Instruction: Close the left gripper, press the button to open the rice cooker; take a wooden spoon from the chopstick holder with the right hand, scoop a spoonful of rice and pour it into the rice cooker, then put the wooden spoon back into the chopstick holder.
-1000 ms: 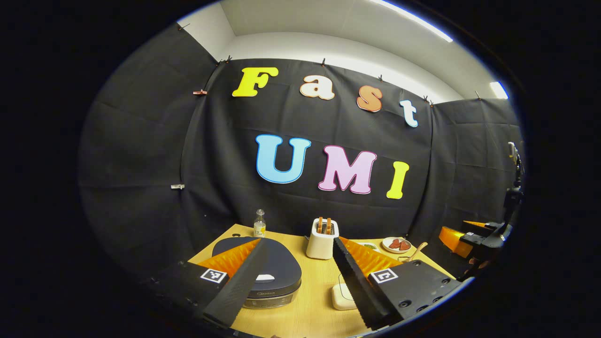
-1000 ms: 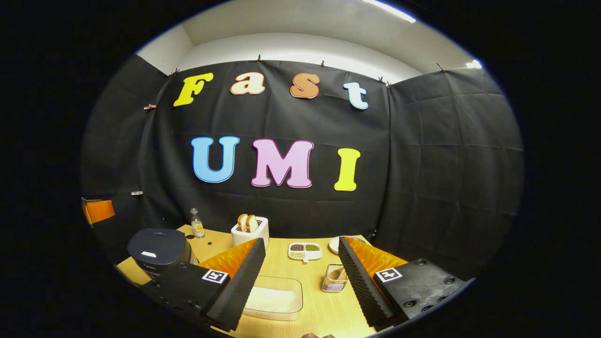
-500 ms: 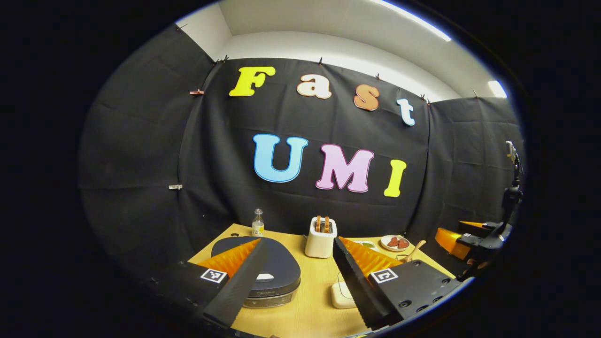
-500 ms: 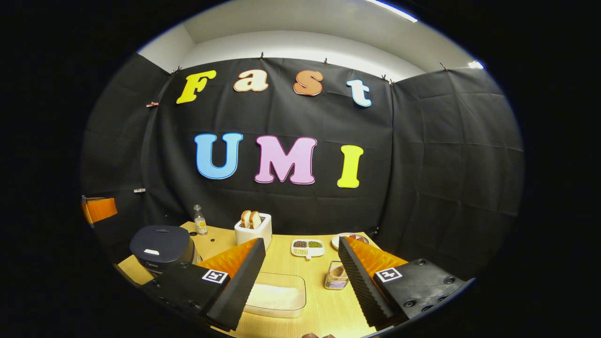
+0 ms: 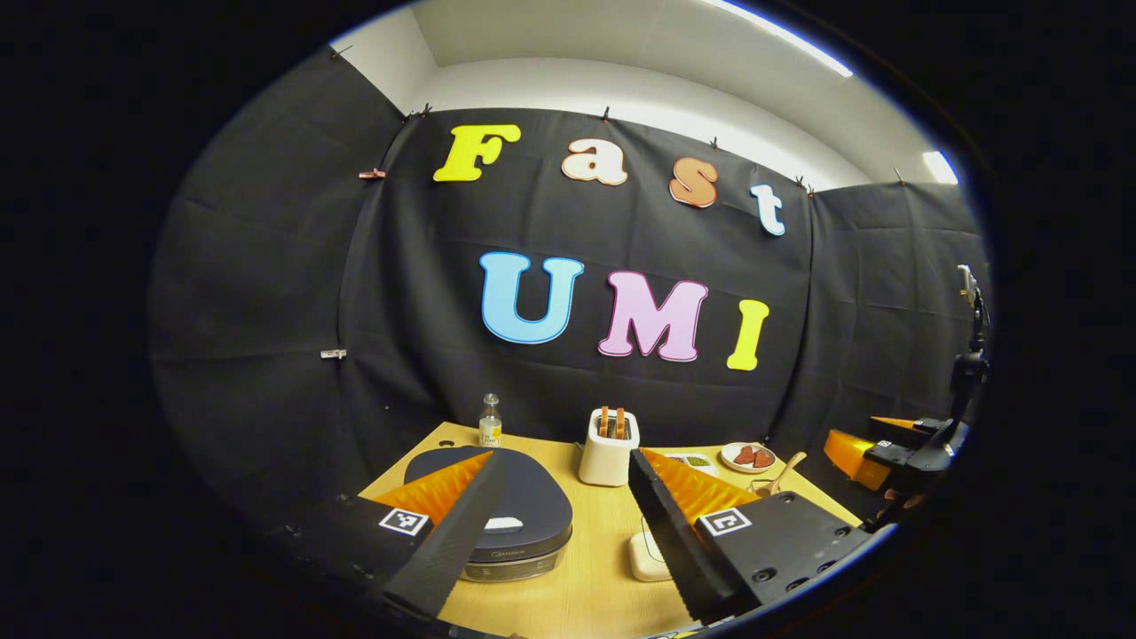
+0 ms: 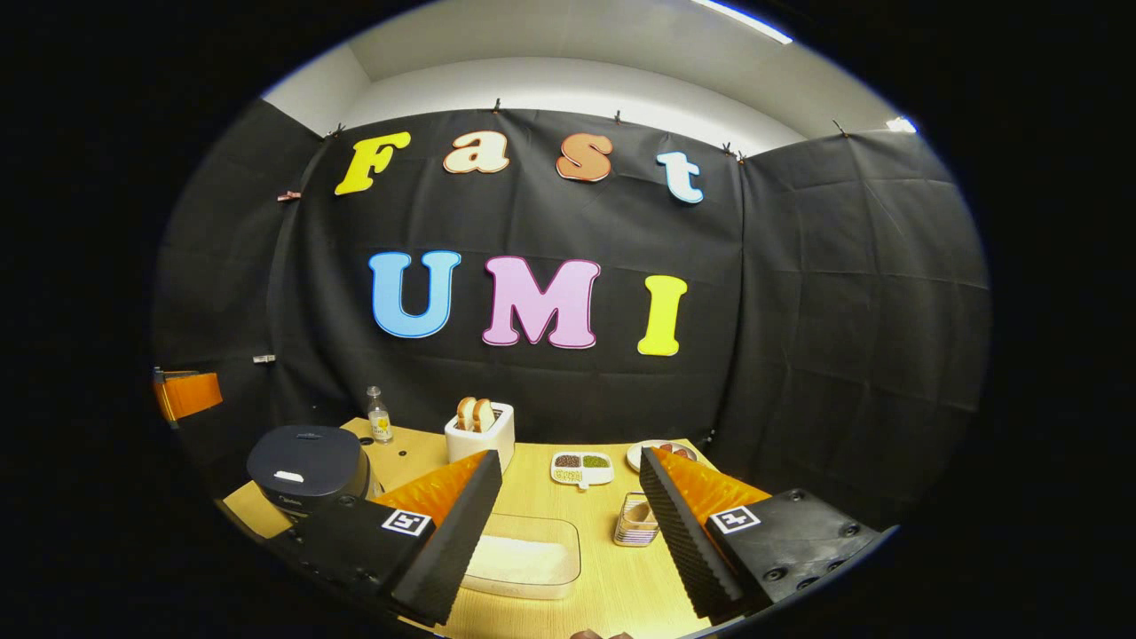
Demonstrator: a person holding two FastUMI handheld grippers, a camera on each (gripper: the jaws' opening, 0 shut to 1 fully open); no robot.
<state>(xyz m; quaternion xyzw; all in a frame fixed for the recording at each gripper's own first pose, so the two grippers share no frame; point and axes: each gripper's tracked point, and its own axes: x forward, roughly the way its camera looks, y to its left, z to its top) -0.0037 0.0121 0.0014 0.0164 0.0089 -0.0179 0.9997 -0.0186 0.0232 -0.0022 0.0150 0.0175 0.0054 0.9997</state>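
Right now the rice cooker (image 5: 506,515) sits shut near the table's (image 5: 586,586) left edge, its pale lid button (image 5: 503,524) facing the front; pressing should take a firm, stiff poke. Left hand-held gripper (image 5: 568,519) hovers above it, level, jaws wide. Right hand-held gripper (image 6: 568,515) hangs level, also wide, over the rice tray (image 6: 524,561). Beside it, toward the right edge, stands the chopstick holder (image 6: 634,522); the wooden spoon (image 5: 781,475) looks light and rigid, best pinched high on its handle.

left claw (image 5: 566,470) spread, right claw (image 6: 570,470) spread
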